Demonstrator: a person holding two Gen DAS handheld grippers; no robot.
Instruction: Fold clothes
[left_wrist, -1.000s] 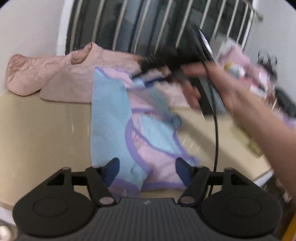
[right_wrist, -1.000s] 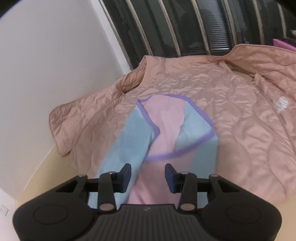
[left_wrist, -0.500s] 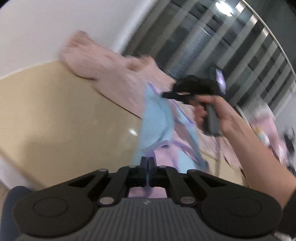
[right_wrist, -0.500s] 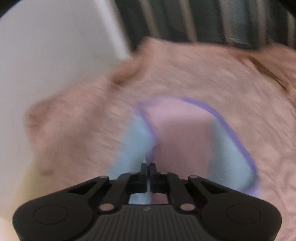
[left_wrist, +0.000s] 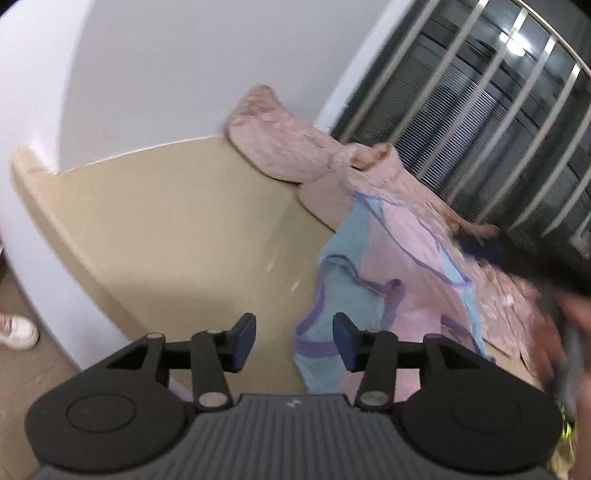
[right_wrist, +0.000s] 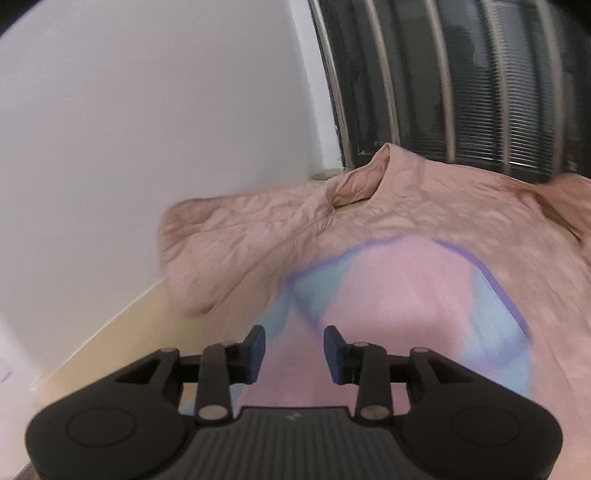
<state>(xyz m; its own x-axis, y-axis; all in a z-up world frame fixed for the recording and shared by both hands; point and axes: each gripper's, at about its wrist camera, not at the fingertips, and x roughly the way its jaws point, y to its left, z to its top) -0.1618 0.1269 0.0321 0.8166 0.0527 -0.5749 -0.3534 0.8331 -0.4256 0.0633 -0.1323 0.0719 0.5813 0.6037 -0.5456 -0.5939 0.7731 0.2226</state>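
A pink and light-blue garment (left_wrist: 406, 266) with purple trim lies rumpled on the beige table (left_wrist: 166, 229), partly over a pink quilted jacket (left_wrist: 280, 147). My left gripper (left_wrist: 294, 334) hovers at the garment's near left edge. Its jaws are opening and nothing is between the pads. In the right wrist view the same garment (right_wrist: 406, 295) spreads over the jacket (right_wrist: 258, 236). My right gripper (right_wrist: 294, 349) hangs just above it, its jaws opening and its pads off the cloth. A blurred hand (left_wrist: 569, 332) carries the right gripper at the left view's right edge.
A white wall (left_wrist: 147, 74) bounds the table at the back left, and a barred window (left_wrist: 498, 110) stands behind the jacket. A white shoe (left_wrist: 14, 332) is on the floor beyond the table's left edge. Bare tabletop (right_wrist: 122, 332) lies left of the clothes.
Half a second ago both grippers were shut on the garment; both now stand open and the cloth has dropped. The left view has rolled and swung towards the table's left side.
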